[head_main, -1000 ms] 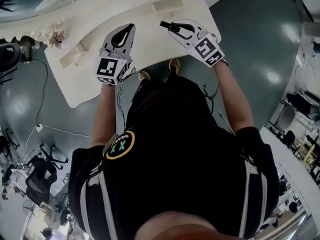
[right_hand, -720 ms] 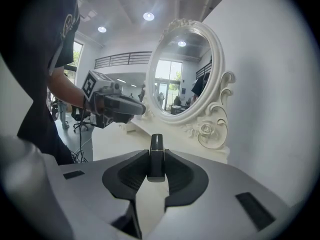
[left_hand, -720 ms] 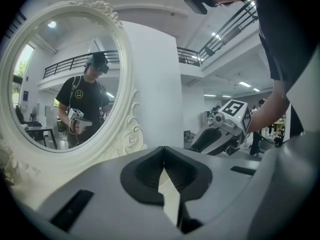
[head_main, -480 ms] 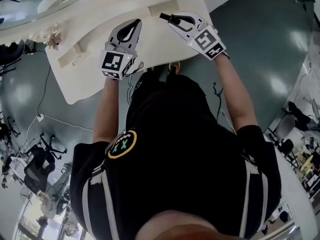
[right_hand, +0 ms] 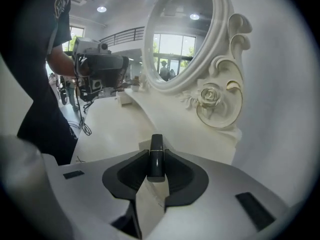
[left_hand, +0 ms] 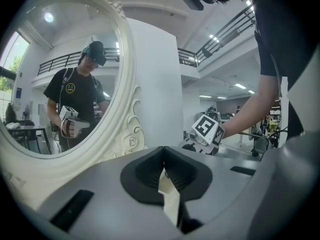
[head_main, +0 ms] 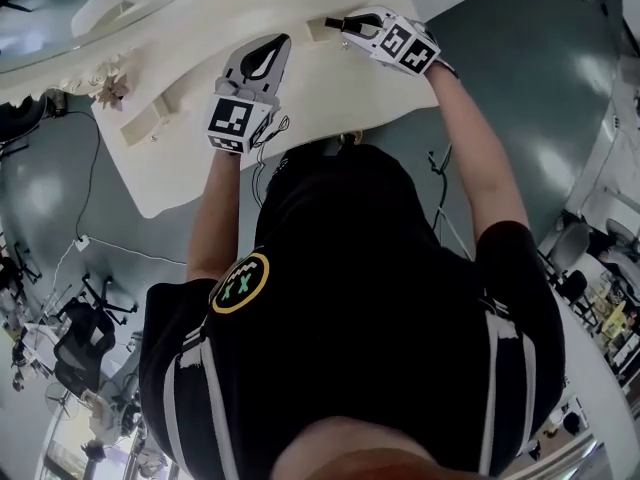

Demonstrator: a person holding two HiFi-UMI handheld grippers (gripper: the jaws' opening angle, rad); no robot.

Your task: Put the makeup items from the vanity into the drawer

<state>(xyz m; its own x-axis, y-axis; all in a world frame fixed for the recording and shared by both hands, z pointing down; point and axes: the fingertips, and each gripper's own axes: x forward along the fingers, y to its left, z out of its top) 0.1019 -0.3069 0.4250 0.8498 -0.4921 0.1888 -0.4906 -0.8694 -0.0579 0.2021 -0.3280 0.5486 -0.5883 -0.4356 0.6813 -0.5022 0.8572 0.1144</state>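
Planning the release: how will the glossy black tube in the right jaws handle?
The glossy black lipstick-like tube looks rigid, probably light. Its shiny surface may slip; slim and long, it would likely topple if stood upright.

The cream worktop (head_main: 200,163) has a curved front edge and stands over a glossy grey floor (head_main: 520,98). An oval mirror (right_hand: 182,31) in a carved white frame rises from its back edge. The frame's rose carving (right_hand: 210,96) meets the surface at the mirror's foot. Two low cream boxes sit directly on the worktop in front of the mirror, well apart. The left box (head_main: 140,126) lies below the mirror's left end, and the right box (head_main: 316,28) lies toward the mirror's right end.
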